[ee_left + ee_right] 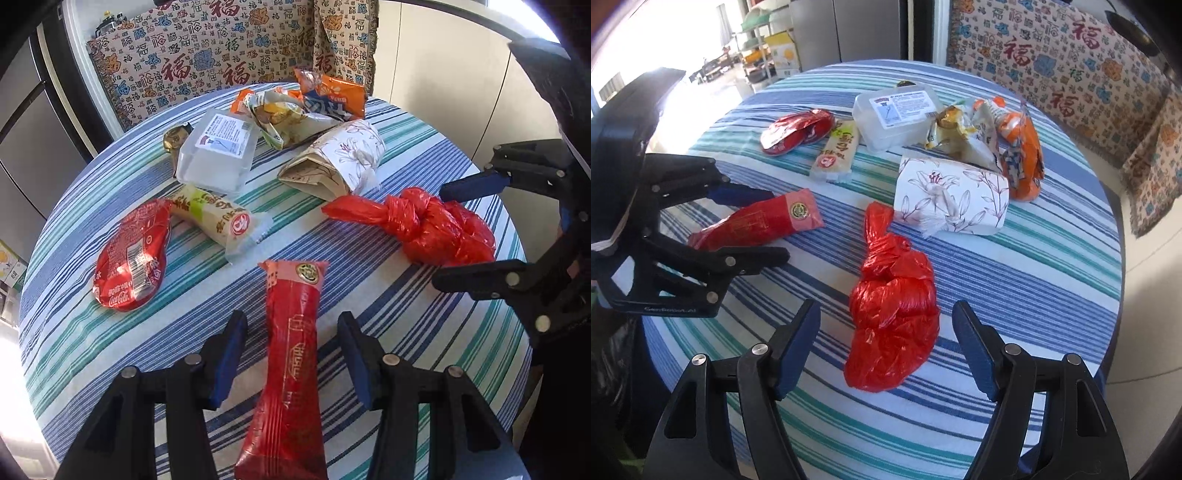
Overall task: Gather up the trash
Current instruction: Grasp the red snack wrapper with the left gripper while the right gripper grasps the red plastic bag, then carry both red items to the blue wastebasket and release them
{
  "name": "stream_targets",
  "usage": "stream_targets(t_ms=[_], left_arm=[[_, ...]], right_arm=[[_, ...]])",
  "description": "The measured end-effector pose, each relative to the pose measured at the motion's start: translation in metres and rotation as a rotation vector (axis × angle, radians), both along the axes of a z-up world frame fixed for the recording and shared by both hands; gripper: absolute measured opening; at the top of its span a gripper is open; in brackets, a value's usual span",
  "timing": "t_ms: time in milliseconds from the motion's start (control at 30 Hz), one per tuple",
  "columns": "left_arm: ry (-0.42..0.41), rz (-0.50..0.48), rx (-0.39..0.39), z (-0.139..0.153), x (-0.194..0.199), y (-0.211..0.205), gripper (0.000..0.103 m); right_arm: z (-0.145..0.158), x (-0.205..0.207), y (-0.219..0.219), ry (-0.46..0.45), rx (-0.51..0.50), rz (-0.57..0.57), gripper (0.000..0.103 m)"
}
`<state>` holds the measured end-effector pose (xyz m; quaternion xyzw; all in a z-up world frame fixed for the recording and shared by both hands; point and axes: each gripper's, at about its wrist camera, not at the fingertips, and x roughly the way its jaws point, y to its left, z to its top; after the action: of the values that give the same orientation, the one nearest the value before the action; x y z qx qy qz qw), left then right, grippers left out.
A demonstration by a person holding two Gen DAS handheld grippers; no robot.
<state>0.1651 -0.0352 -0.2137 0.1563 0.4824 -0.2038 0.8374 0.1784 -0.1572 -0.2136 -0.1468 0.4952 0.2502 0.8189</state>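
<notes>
so both grippers are over a round table with a blue, green and white striped cloth [369,280], trash scattered all over it.

left gripper [292,354] has its jaws fairly narrow with the long red snack wrapper [291,362] lying lengthwise right between them. there's a gap between the pads and the wrapper on both sides, so it straddles it without squeezing.

right gripper [886,347] is spread wide around the knotted red plastic bag [892,317]. the bag sits in the middle of the gap, its knot pointing away from the gripper, and neither pad touches it. from the left camera the right gripper [445,236] shows up off to the right, with the bag between its fingers.

beyond the left gripper, a bit to its left, there's a flattened red coca-cola label [133,254] and a cream wrapper [218,218] touching it. farther out is a clear plastic box [218,151], a floral paper packet [340,158], some crumpled wrappers [277,118] and an orange snack bag [332,96] at the far edge, all bunched close together. a gold foil bit [175,138] peeks out by the box.
</notes>
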Motion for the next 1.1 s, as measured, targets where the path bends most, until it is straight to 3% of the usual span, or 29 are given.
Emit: stream_targets(t_ms=[67,100,200,367,600,800,1100], left_arm=[[0.015,-0.002,0.003,0.000,0.002,-0.002,0.022],[0.017,0.003,0.001,0.000,0.002,-0.002,0.022],[0.015,0.031,-0.025,0.002,0.001,0.002,0.016],[-0.007,0.086,-0.134,0.016,-0.007,0.015,0.013],[-0.048,0.108,-0.216,0.040,-0.015,0.008,0.012],[-0.060,0.050,-0.247,0.054,-0.014,-0.031,0.011],[-0.057,-0.086,-0.326,0.079,0.006,-0.130,0.010]], right_arm=[[-0.001,0.005,0.002,0.016,-0.004,-0.006,0.051],[0.000,0.006,0.002,0.016,-0.003,-0.010,0.046],[0.006,0.002,-0.003,-0.002,0.019,-0.029,0.044],[0.021,-0.012,-0.021,-0.029,0.113,-0.082,0.043],[0.031,-0.021,-0.058,-0.060,0.216,-0.176,0.043],[0.041,-0.022,-0.121,-0.090,0.294,-0.330,0.043],[0.071,-0.033,-0.222,-0.181,0.266,-0.523,0.043]])
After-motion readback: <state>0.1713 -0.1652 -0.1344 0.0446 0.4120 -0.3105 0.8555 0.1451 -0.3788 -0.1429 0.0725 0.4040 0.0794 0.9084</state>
